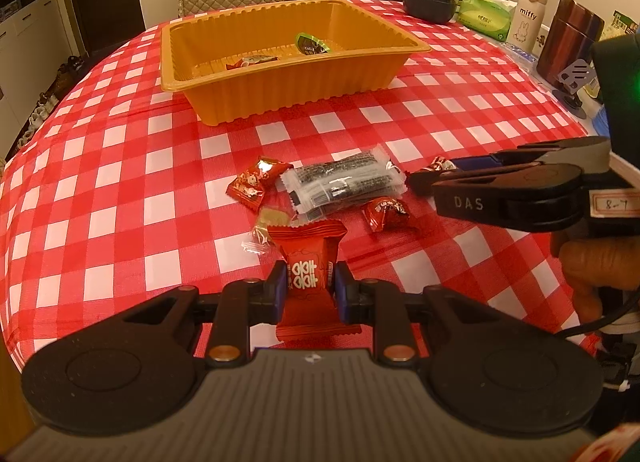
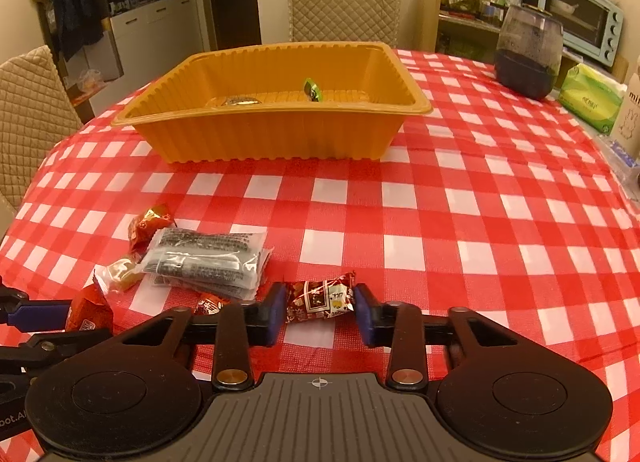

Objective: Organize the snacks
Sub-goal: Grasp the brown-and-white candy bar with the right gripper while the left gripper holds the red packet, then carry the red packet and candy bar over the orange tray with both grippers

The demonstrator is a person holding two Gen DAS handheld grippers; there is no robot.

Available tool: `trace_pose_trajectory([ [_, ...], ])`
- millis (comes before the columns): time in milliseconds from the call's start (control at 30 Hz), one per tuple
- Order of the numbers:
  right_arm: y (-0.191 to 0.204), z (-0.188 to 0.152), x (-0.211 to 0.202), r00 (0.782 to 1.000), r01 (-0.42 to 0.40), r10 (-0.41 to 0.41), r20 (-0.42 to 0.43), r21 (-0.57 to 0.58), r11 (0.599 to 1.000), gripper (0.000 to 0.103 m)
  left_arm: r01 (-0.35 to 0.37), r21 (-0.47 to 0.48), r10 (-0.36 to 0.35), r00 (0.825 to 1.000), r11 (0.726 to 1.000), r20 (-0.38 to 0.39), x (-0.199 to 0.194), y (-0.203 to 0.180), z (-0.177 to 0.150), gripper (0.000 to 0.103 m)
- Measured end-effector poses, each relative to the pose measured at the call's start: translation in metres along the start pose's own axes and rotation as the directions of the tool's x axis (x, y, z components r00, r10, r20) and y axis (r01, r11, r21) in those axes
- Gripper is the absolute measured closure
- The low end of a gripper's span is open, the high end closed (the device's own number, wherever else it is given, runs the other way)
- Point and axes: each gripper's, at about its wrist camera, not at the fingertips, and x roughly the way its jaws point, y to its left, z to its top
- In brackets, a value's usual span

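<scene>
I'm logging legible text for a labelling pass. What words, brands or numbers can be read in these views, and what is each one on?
"miffy": on the white bottle.
"DAS": on the right gripper, on its black arm.
"8-7", handwritten: on a white sticker on the same gripper.
"oot.AI", cut off at the edge: on the left gripper.
Two white Chinese characters: on the red candy in the left jaws.
Print on the grey packets, the tissue pack and the candy between the right jaws: too small to read.

A red-checked bench (image 2: 440,213) is carrying an orange tray (image 2: 280,133). Loose wrapped snacks (image 2: 208,258) are lying near it. A dark jar (image 2: 528,53) is standing farther back.
</scene>
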Motion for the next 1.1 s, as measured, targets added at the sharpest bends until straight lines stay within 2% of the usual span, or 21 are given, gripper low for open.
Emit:
trace_pose_trajectory([
  [700, 0.004, 0.005, -0.043, 1.0, 0.013, -0.013, 0.001, 0.035, 0.999, 0.068, -0.029, -0.058, 0.032, 0.998, 0.998, 0.047, -0.023, 0.001, 0.017, 0.081],
  [1100, 0.006, 0.014, -0.06, 1.0, 0.011, -0.012, 0.022, 0.035, 0.999, 0.068, -0.05, -0.061, 0.055, 0.995, 0.997, 0.086, -0.037, 0.002, 0.035, 0.081],
])
